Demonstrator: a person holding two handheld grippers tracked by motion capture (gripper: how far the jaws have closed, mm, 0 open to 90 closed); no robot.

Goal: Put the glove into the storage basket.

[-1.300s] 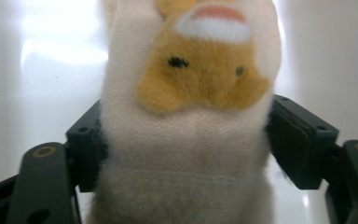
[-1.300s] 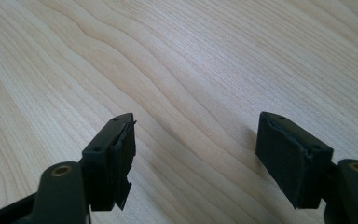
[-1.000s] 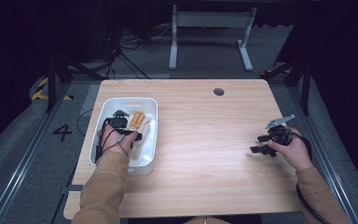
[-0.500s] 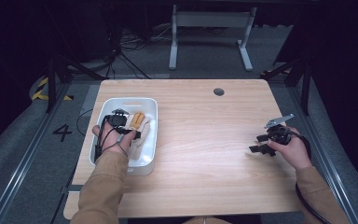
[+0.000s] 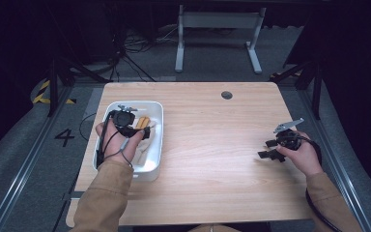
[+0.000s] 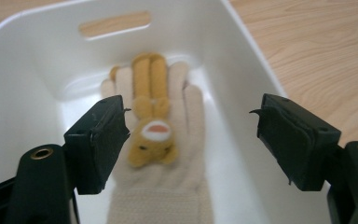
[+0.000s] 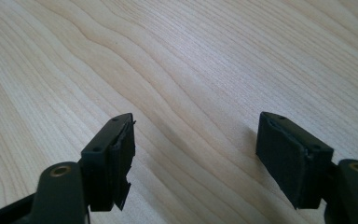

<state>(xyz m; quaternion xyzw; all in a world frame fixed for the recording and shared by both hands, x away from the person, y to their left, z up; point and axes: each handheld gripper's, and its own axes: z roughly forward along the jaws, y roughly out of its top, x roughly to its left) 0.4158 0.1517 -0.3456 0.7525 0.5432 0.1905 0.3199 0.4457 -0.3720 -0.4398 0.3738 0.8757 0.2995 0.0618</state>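
A white bin point(image 5: 156, 145) stands on the left part of the wooden table. Inside it lies a cream glove point(image 6: 192, 126) with a tan plush toy point(image 6: 151, 110) resting on top; from above the toy point(image 5: 143, 121) peeks out beside the hand. My left gripper point(image 5: 144, 131) hovers over the bin, jaws apart. They have just been closing a little, and the pads touch nothing. In the left gripper view the left gripper point(image 6: 191, 109) frames the toy and glove from above. My right gripper point(image 5: 267, 149) stands open over bare wood at the table's right; the right gripper point(image 7: 196, 140) holds nothing.
The bin's far wall has a handle slot point(image 6: 115, 24). A round cable hole point(image 5: 226, 94) sits near the table's far edge. Metal desk legs point(image 5: 217, 29) stand on the floor beyond, and a wide stretch of bare wood point(image 5: 212, 145) lies between the two hands.
The left hand and its gripper have lifted up out of the bin, leaving the toy and glove lying inside. The right hand has stayed where it was.
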